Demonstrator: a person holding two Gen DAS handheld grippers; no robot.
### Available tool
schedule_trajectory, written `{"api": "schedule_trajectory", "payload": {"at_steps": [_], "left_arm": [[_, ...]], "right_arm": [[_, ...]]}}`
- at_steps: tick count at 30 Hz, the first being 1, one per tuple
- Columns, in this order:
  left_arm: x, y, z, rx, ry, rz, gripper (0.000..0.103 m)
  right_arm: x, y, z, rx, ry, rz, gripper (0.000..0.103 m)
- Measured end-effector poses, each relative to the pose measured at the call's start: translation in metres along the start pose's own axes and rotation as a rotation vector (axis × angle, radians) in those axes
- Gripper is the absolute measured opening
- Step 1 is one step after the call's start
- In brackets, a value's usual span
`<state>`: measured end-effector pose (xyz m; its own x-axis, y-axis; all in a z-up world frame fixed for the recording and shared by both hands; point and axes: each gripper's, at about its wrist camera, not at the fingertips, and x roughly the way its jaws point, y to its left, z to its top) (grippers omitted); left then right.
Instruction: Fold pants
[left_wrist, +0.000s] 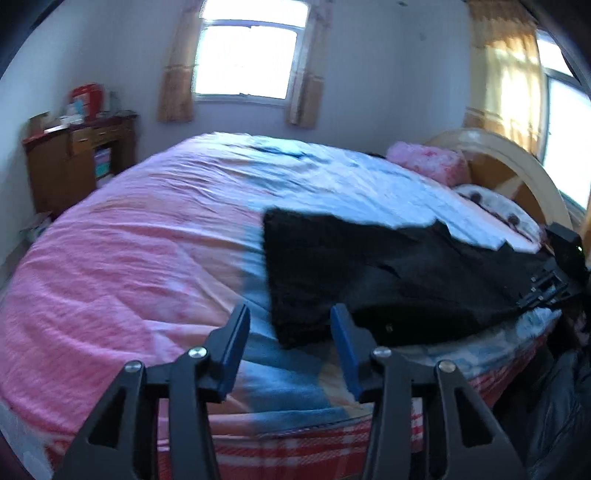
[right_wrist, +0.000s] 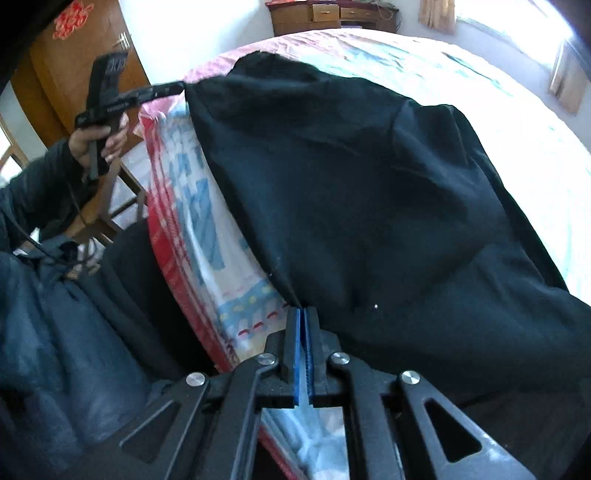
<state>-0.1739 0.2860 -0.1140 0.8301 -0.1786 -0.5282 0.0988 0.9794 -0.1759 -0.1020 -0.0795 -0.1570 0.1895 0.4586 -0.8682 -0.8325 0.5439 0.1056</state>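
Black pants (left_wrist: 388, 273) lie across the bed (left_wrist: 129, 240) near its front edge. My left gripper (left_wrist: 290, 314) is open, with its blue-padded fingers apart just above the pants' near left end, holding nothing. My right gripper (right_wrist: 303, 314) is shut, its blue pads pinching the near edge of the pants (right_wrist: 351, 192) at the bed's edge. The right gripper also shows at the far right of the left wrist view (left_wrist: 543, 291), at the pants' other end. The left gripper shows in the right wrist view (right_wrist: 173, 88), held by a hand at the pants' far corner.
The bed has a pink and pale blue sheet with a red checked side (left_wrist: 314, 443). Pink pillows (left_wrist: 432, 162) and a wooden headboard (left_wrist: 517, 177) are at the right. A wooden desk (left_wrist: 77, 158) stands by the far wall. The person's dark-clothed body (right_wrist: 55, 295) is beside the bed.
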Motion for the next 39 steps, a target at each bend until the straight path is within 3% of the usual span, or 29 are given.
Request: {"api": "schedule_trajectory", "payload": {"at_steps": [3, 8, 12, 15, 16, 19, 22, 25, 28, 31, 32, 34, 36, 39], "left_arm": [[-0.009, -0.023, 0.017, 0.019, -0.053, -0.018, 0.050], [0.023, -0.094, 0.040, 0.079, -0.049, -0.166, 0.058], [0.054, -0.143, 0.043, 0.100, -0.015, -0.293, 0.058], [0.074, -0.172, 0.037, 0.087, 0.024, -0.397, 0.059], [0.080, -0.180, 0.035, 0.105, 0.031, -0.391, 0.059], [0.103, -0.212, 0.027, 0.134, 0.100, -0.392, 0.059], [0.113, -0.236, 0.021, 0.179, 0.117, -0.370, 0.059], [0.123, -0.250, 0.019, 0.208, 0.138, -0.295, 0.062], [0.132, -0.255, 0.014, 0.185, 0.183, -0.303, 0.066], [0.143, -0.260, 0.006, 0.210, 0.245, -0.276, 0.066], [0.145, -0.261, 0.004, 0.219, 0.258, -0.268, 0.066], [0.147, -0.264, 0.001, 0.242, 0.265, -0.255, 0.066], [0.148, -0.266, 0.001, 0.253, 0.265, -0.250, 0.066], [0.146, -0.265, 0.001, 0.232, 0.267, -0.251, 0.066]], "right_arm": [[-0.027, -0.021, 0.005, 0.082, -0.087, 0.087, 0.003], [-0.054, -0.069, 0.033, 0.262, -0.219, 0.204, 0.005], [-0.060, -0.086, 0.050, 0.318, -0.213, 0.274, 0.005], [-0.065, -0.076, 0.052, 0.302, -0.218, 0.258, 0.005], [-0.061, -0.081, 0.055, 0.339, -0.217, 0.252, 0.005], [-0.046, -0.118, 0.066, 0.513, -0.269, 0.380, 0.005], [-0.015, -0.157, 0.080, 0.644, -0.278, 0.441, 0.005], [0.013, -0.180, 0.100, 0.705, -0.250, 0.512, 0.005], [0.028, -0.193, 0.116, 0.735, -0.236, 0.536, 0.005], [0.054, -0.205, 0.128, 0.791, -0.193, 0.666, 0.006], [0.068, -0.207, 0.132, 0.832, -0.159, 0.761, 0.006], [0.083, -0.206, 0.137, 0.856, -0.117, 0.831, 0.006], [0.089, -0.207, 0.147, 0.854, -0.137, 0.797, 0.006], [0.085, -0.225, 0.163, 0.902, -0.256, 0.835, 0.006]]}}
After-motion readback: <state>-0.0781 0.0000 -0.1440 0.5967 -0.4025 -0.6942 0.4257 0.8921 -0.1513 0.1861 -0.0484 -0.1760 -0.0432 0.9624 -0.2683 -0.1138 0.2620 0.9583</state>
